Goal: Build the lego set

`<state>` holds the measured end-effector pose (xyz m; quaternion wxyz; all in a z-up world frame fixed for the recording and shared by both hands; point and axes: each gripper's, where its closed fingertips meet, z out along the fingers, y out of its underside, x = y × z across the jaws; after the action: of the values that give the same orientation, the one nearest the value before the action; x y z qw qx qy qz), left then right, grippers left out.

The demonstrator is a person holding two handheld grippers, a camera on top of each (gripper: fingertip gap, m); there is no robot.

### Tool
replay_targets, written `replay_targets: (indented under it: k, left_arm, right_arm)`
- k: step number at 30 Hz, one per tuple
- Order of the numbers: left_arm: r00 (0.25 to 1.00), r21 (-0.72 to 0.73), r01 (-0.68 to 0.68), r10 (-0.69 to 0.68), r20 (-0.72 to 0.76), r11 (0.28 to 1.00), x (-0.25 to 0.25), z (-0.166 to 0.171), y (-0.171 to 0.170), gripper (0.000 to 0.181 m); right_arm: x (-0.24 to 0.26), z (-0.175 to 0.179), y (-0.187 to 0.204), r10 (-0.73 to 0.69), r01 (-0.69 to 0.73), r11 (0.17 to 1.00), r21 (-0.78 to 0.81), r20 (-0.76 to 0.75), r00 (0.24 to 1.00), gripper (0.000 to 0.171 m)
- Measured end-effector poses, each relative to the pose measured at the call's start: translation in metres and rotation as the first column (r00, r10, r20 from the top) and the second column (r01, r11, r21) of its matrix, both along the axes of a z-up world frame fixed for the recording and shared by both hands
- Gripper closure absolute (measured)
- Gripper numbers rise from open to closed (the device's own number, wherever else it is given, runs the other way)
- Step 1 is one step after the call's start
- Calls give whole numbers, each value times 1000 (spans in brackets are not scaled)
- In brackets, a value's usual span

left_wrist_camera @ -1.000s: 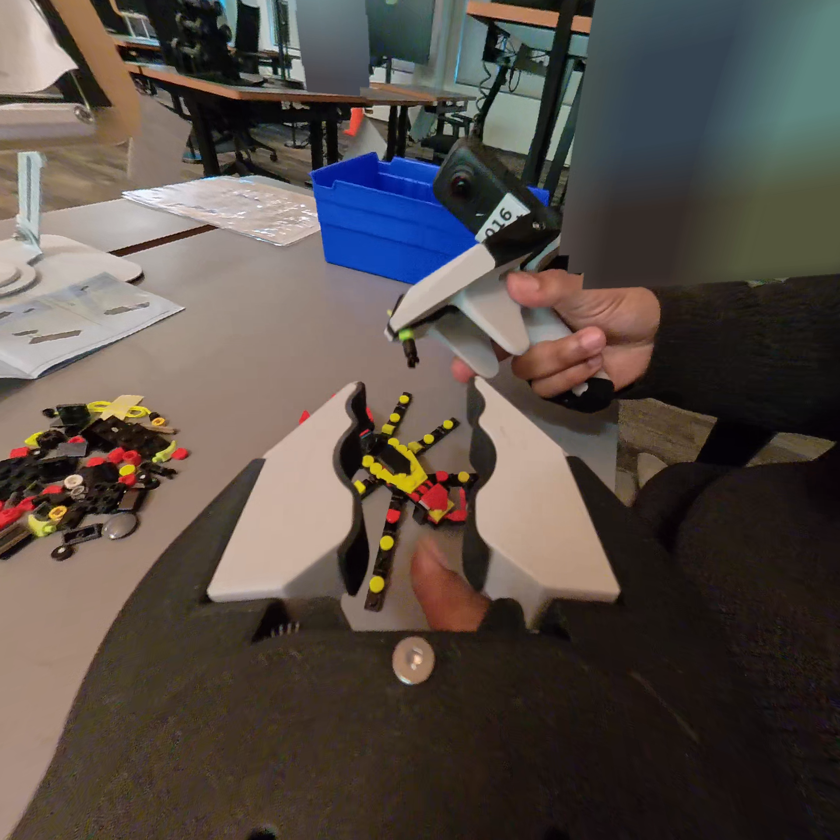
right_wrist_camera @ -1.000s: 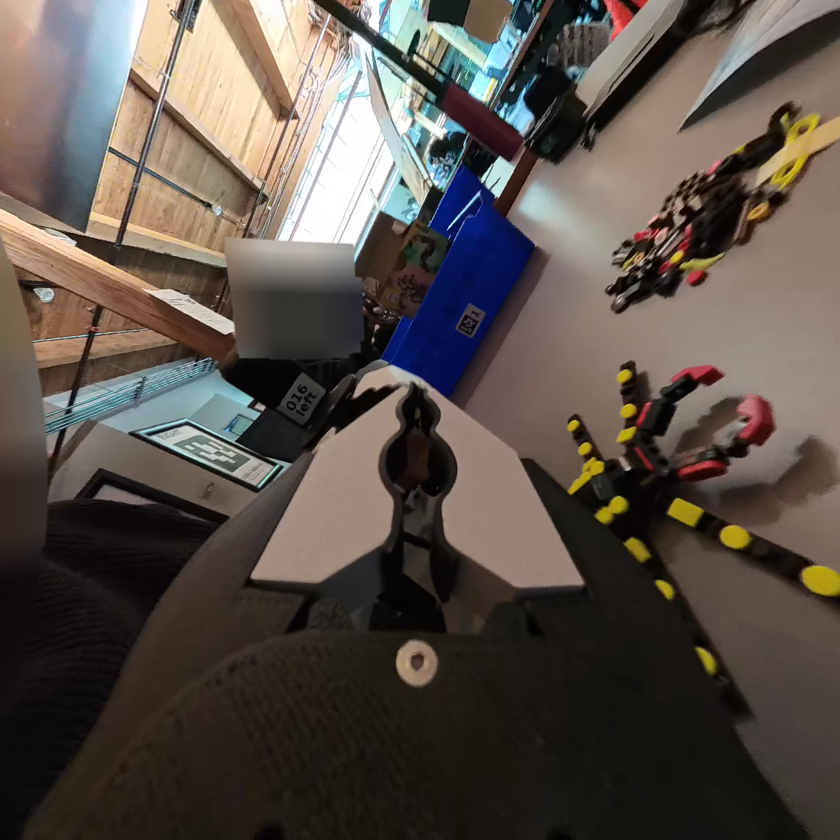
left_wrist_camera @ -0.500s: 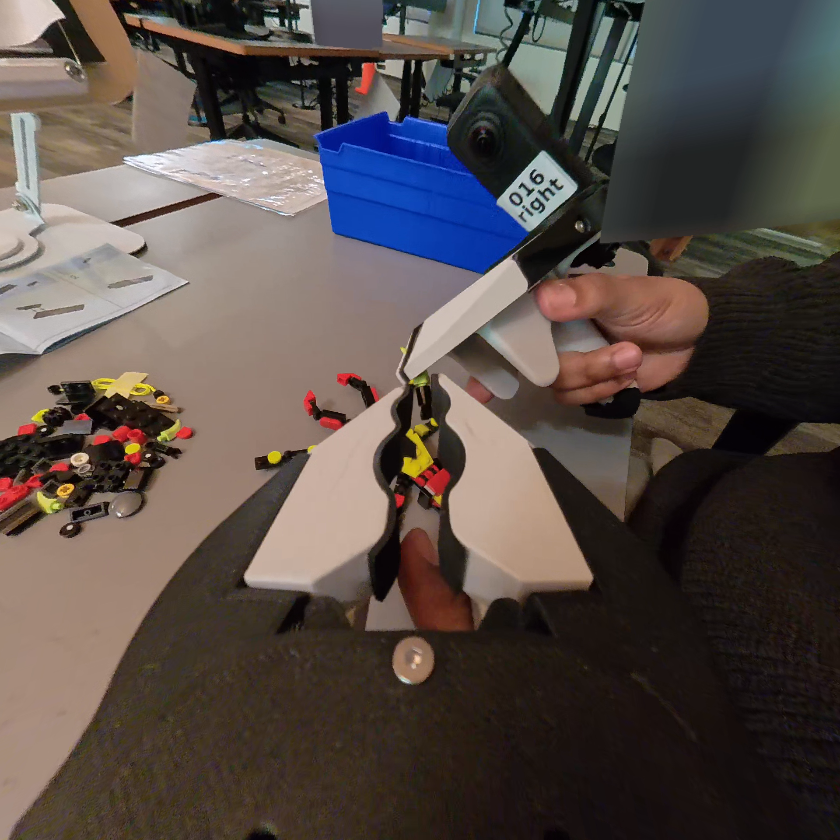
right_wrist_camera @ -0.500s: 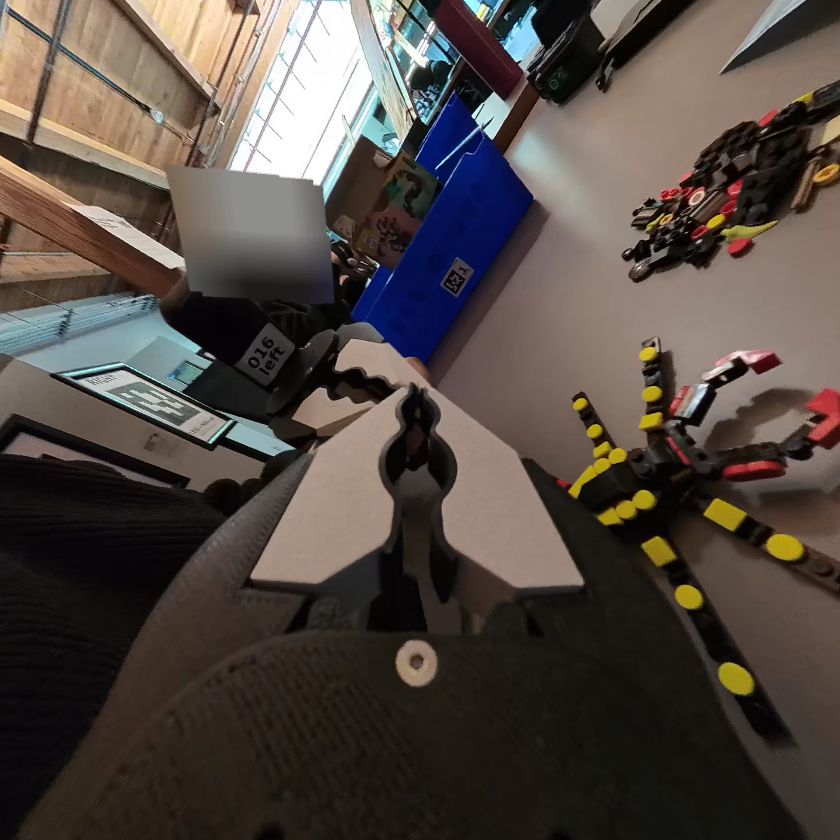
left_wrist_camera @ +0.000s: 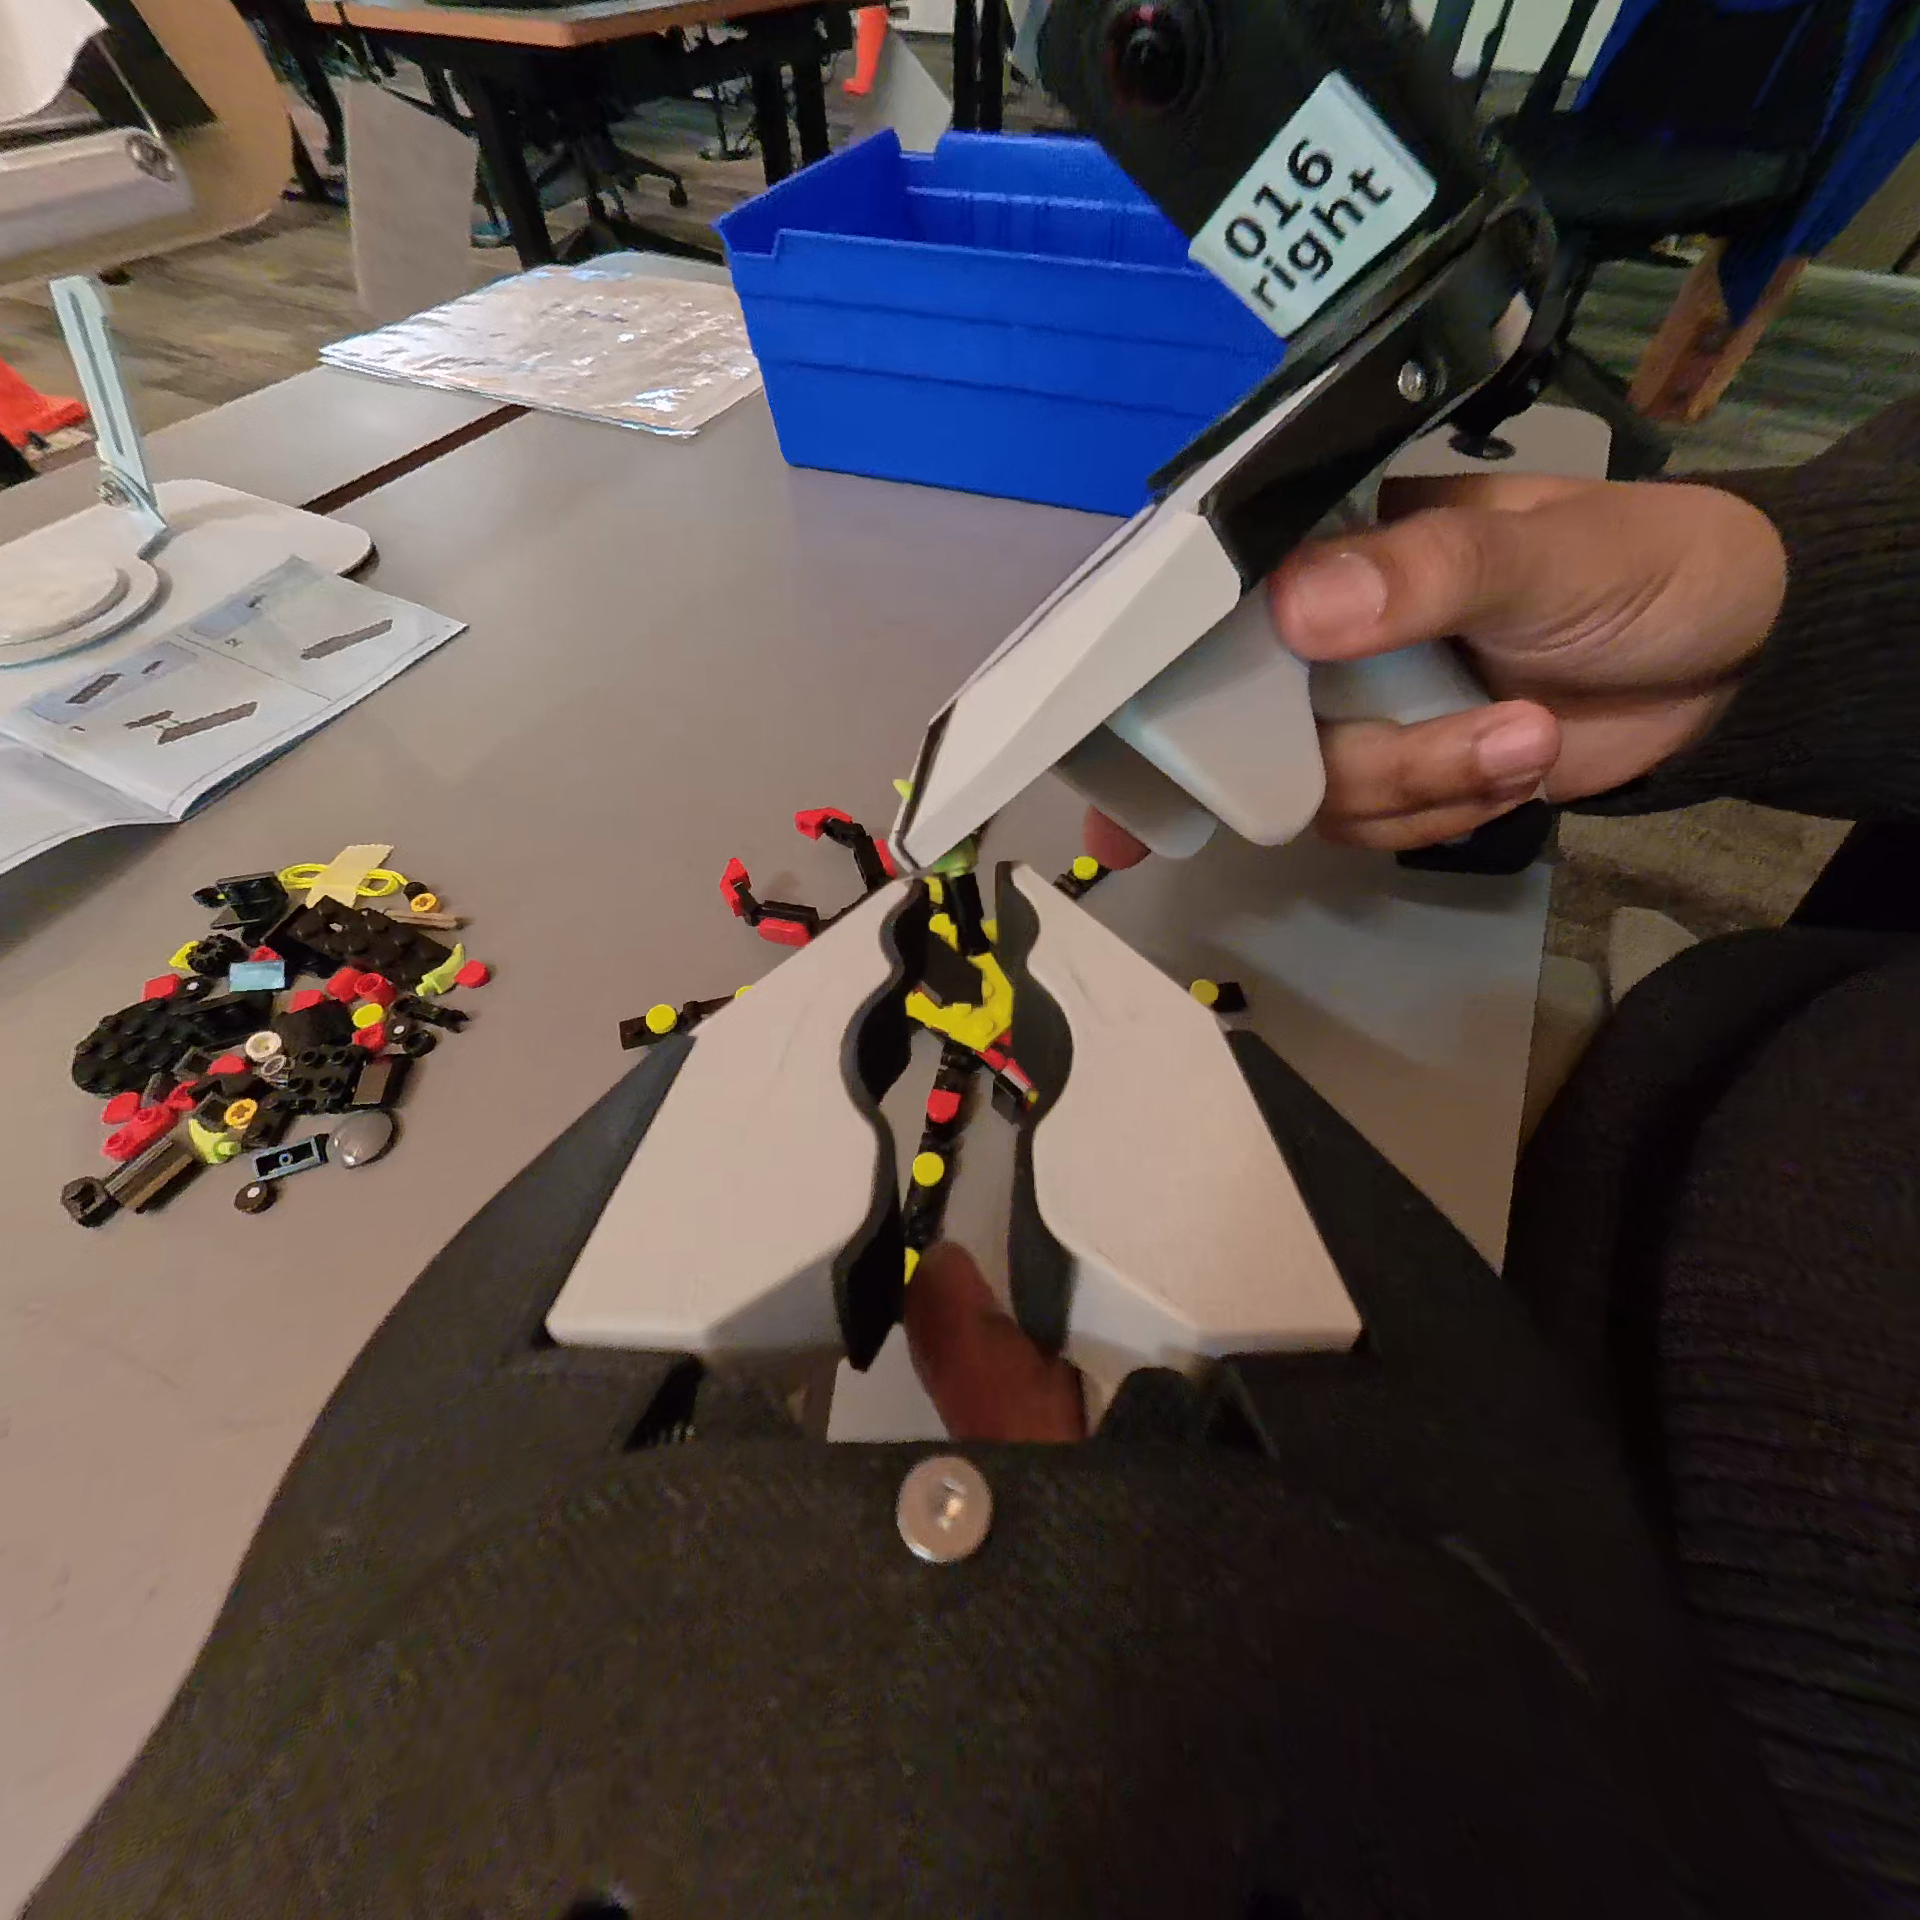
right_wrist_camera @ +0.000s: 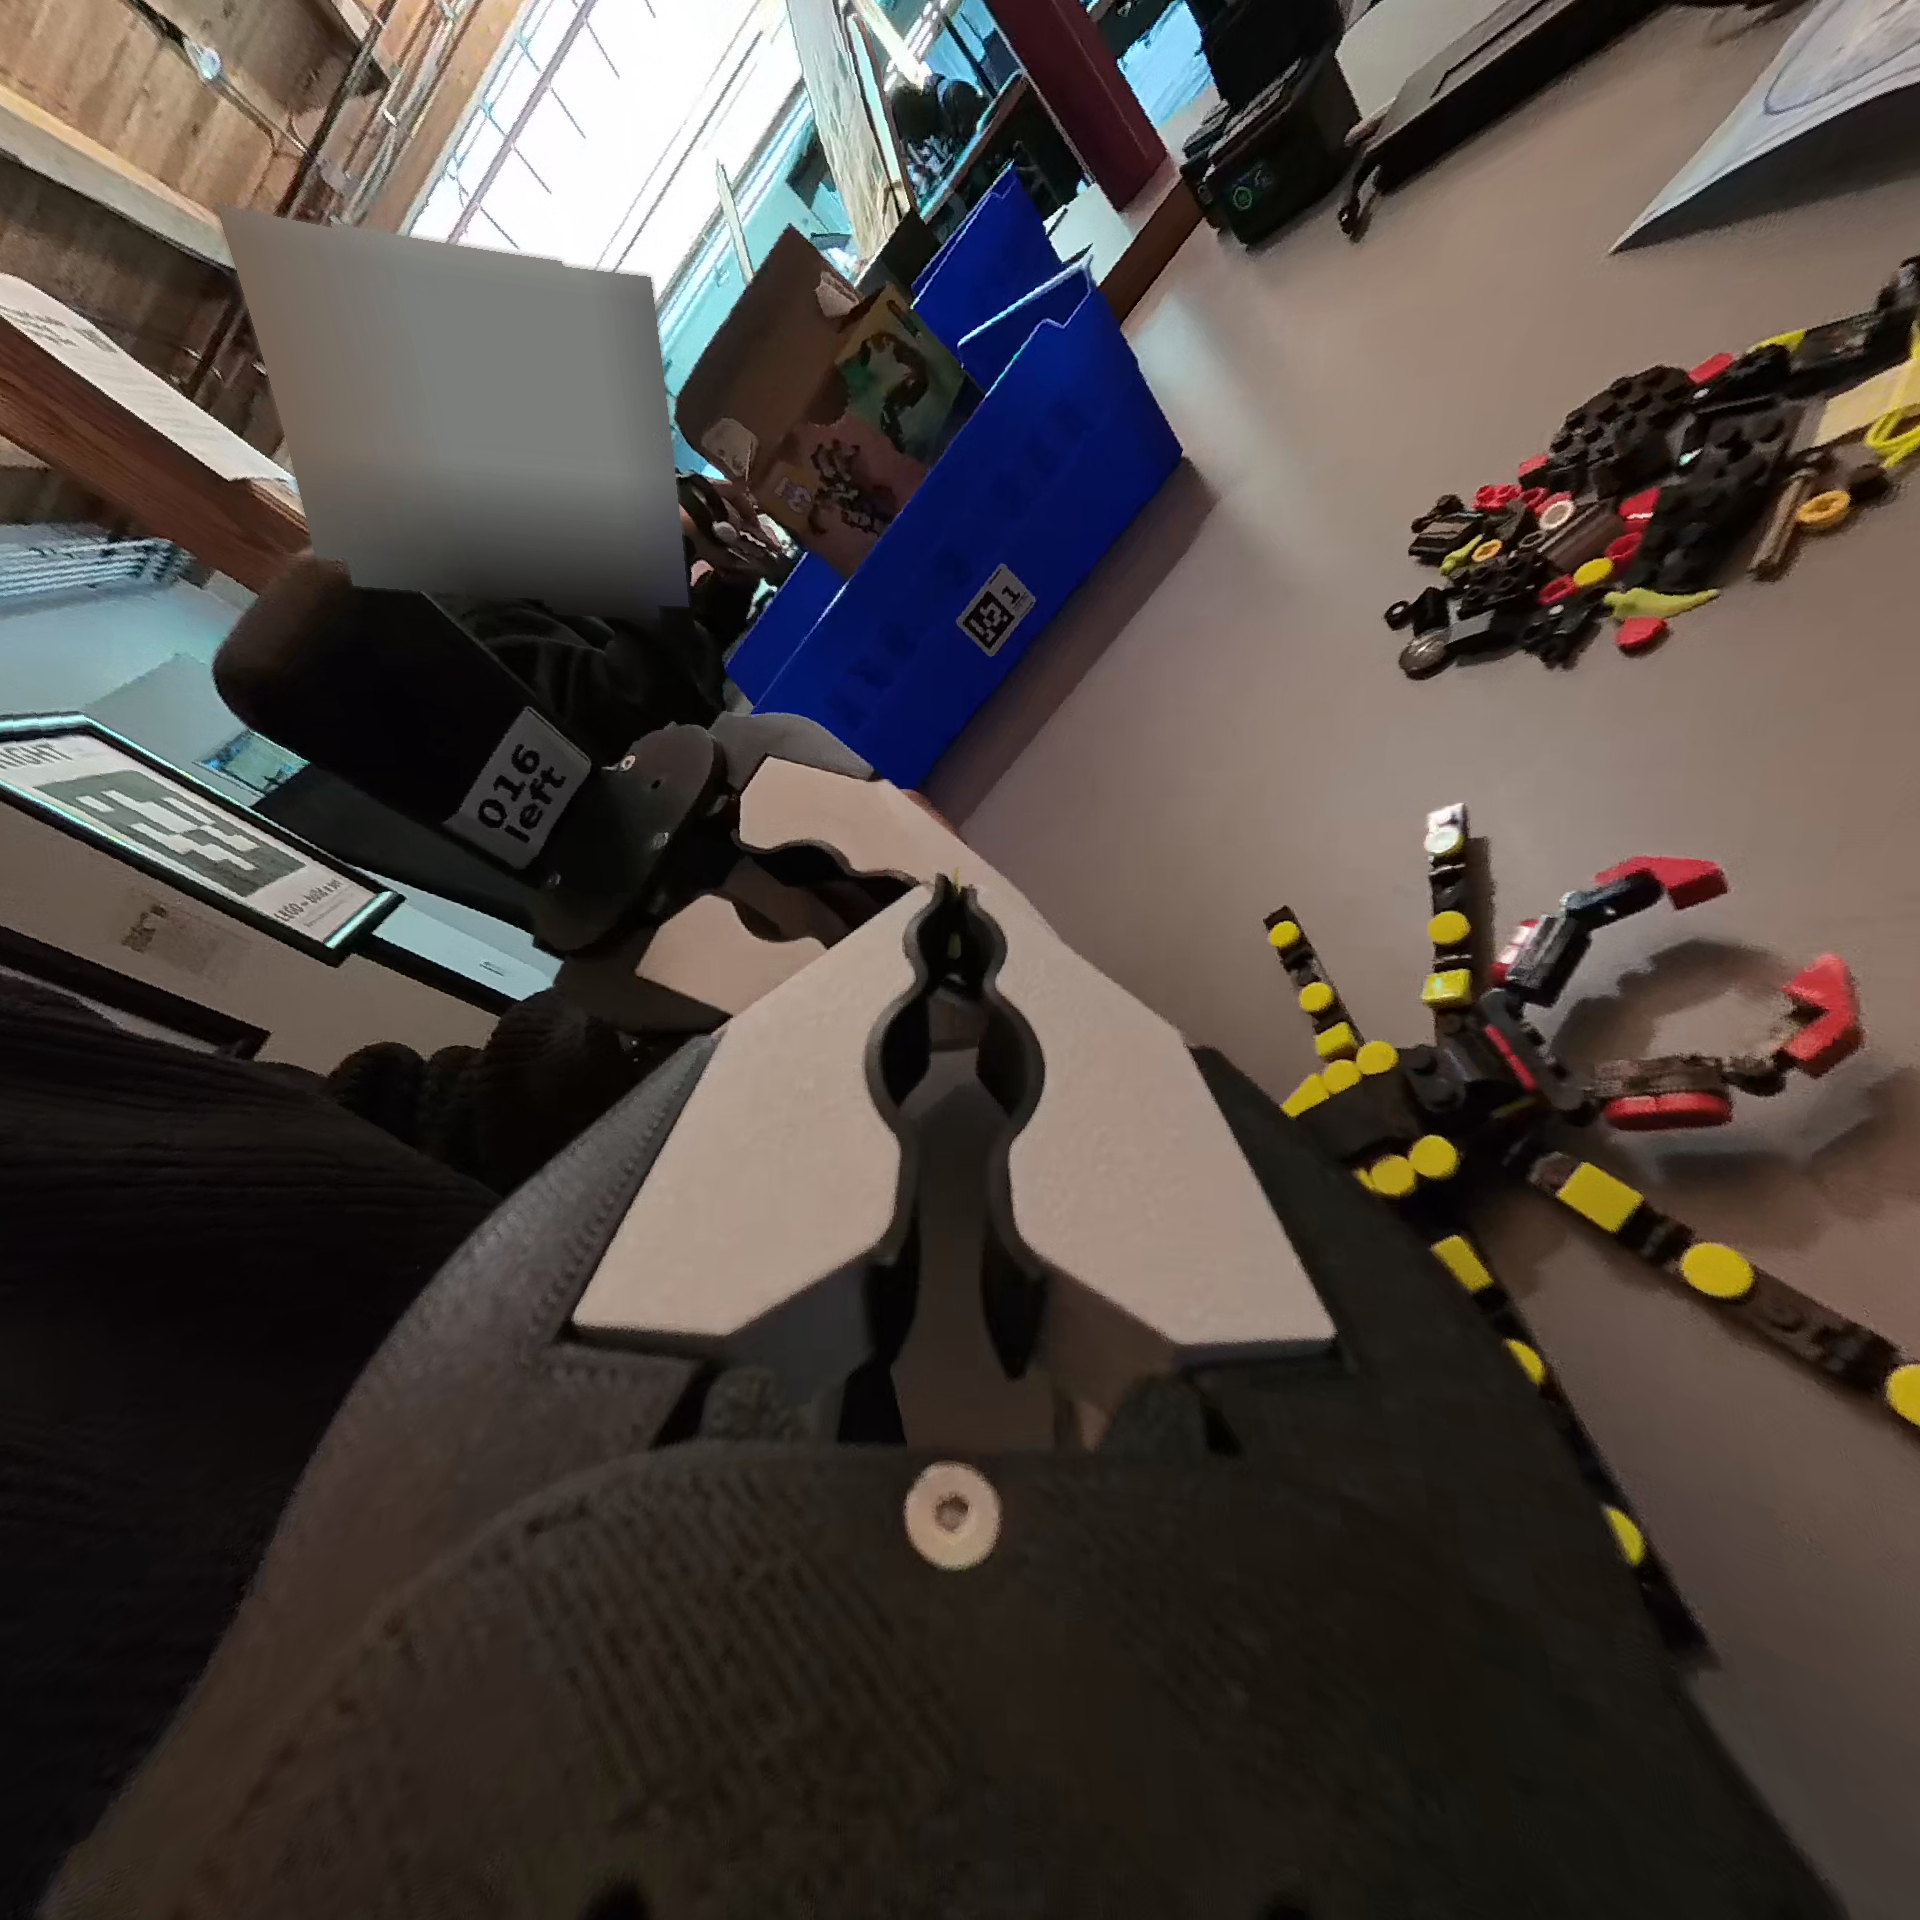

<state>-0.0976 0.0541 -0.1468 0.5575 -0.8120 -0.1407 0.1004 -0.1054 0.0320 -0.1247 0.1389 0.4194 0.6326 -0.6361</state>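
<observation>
Two grippers meet over brick-built spider model (left_wrist_camera: 951, 997) on grey table (left_wrist_camera: 644, 623). L gripper (left_wrist_camera: 958, 896): fingers nearly together at tips, straddling model's black/yellow body; actual contact can't tell. R gripper (left_wrist_camera: 920, 847): tips pressed together, pinching small lime-green piece (left_wrist_camera: 958, 854) just above model's front end, by red pincers. Loose brick pile (left_wrist_camera: 260, 1039) well to left; instruction booklet (left_wrist_camera: 197, 696) beyond it; blue bin (left_wrist_camera: 977, 312) at far side.

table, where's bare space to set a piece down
The grey table is bare between the booklet, the blue bin and the brick model, and along the near left edge below the loose brick pile. It is crowded around the model, where both sets of jaws meet.
</observation>
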Motion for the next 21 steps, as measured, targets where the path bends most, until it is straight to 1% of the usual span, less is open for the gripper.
replay_targets:
  k: [1, 3, 5, 7, 9, 11, 15, 16, 17, 18, 19, 20, 21]
  left_arm:
    - [1000, -11, -3, 3, -5, 1000, 0, -2, 0, 166]
    - [1000, -22, -8, 8, -17, 1000, 0, -4, 1, 151]
    - [1000, -17, 9, -9, 6, 1000, 3, -6, 3, 136]
    - [996, -20, 51, -49, 78, 999, 11, -13, 8, 111]
    - [991, -44, 73, -67, 120, 996, 15, -21, 11, 108]
    - [993, -70, 54, -47, 105, 996, 13, -25, 13, 105]
    - [995, -143, -100, 96, -32, 985, -9, -31, 7, 98]
    - [992, -169, -118, 108, -67, 978, -12, -32, 6, 104]
    - [990, -187, -125, 109, -91, 974, -13, -33, 4, 103]
    - [987, -189, -141, 122, -108, 972, -15, -33, 3, 107]
    - [983, -182, -154, 133, -123, 971, -17, -30, 0, 117]
    - [983, -167, -147, 125, -132, 975, -17, -27, -1, 117]
    - [986, -151, -120, 99, -137, 981, -14, -24, -1, 104]
  right_arm:
    - [0, 0, 0, 0, 0, 1000, 7, -4, 1000, 171]
    - [0, -2, 0, -2, 2, 1000, 15, -5, 1000, 170]
    - [-1, -2, 1, -8, 8, 1000, 8, 2, 1000, 170]
    - [-4, -2, 4, -20, 20, 1000, 1, 6, 1000, 170]
    - [-6, -2, 7, -31, 30, 1000, 2, 7, 1000, 170]
    - [-7, -2, 10, -39, 39, 999, 3, 6, 999, 170]
    - [-10, -1, 13, -52, 52, 999, -5, 5, 999, 170]
    - [-10, 0, 14, -54, 54, 999, -9, 5, 999, 171]
    - [-10, 1, 15, -55, 55, 998, -14, 4, 998, 171]
    - [-10, 2, 15, -56, 56, 998, -21, 2, 998, 171]
    - [-11, 3, 16, -57, 57, 998, -28, -1, 998, 170]
    - [-11, 4, 16, -57, 57, 998, -33, -3, 998, 170]
    - [-11, 5, 16, -56, 56, 998, -37, -5, 998, 170]
